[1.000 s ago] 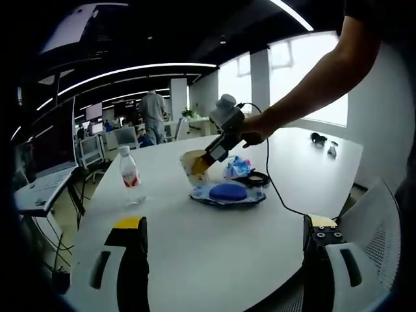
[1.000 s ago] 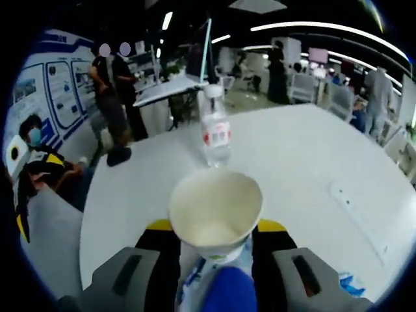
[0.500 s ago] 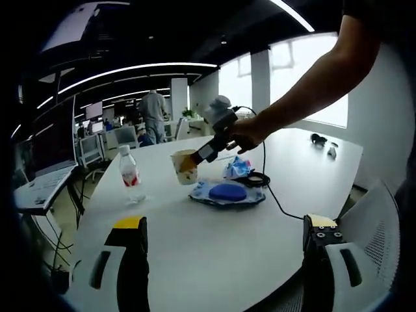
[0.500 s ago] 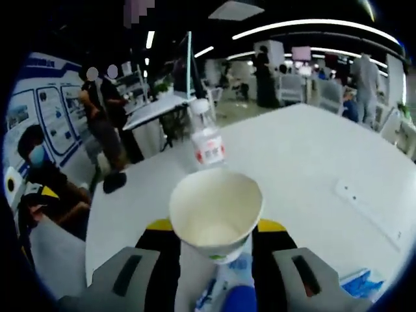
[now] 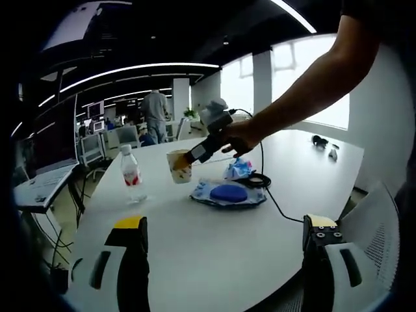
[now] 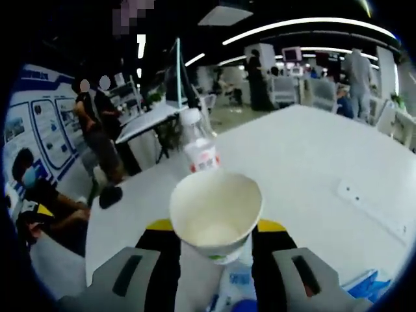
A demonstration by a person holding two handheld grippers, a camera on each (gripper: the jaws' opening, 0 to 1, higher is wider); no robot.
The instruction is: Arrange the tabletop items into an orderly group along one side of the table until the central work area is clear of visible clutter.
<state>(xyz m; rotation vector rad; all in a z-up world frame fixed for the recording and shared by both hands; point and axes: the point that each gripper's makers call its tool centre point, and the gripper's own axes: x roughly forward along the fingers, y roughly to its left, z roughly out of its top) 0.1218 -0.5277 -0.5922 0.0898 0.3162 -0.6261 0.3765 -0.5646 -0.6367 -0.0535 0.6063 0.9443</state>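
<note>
Paper cup (image 6: pixel 216 209) clamped between the jaws of the right gripper (image 6: pixel 214 250), lifted clear of the white table (image 5: pixel 214 240). In the left gripper view, going left to right: water bottle (image 5: pixel 132 174) upright on the table's far left part; cup (image 5: pixel 179 166) in the air just right of it; blue cloth (image 5: pixel 227 193) with a crumpled blue wrapper (image 5: pixel 238 168) and a black cable (image 5: pixel 270 192) beyond. Left gripper (image 5: pixel 224 250) near the table's near edge, jaws wide apart, holding nothing.
</note>
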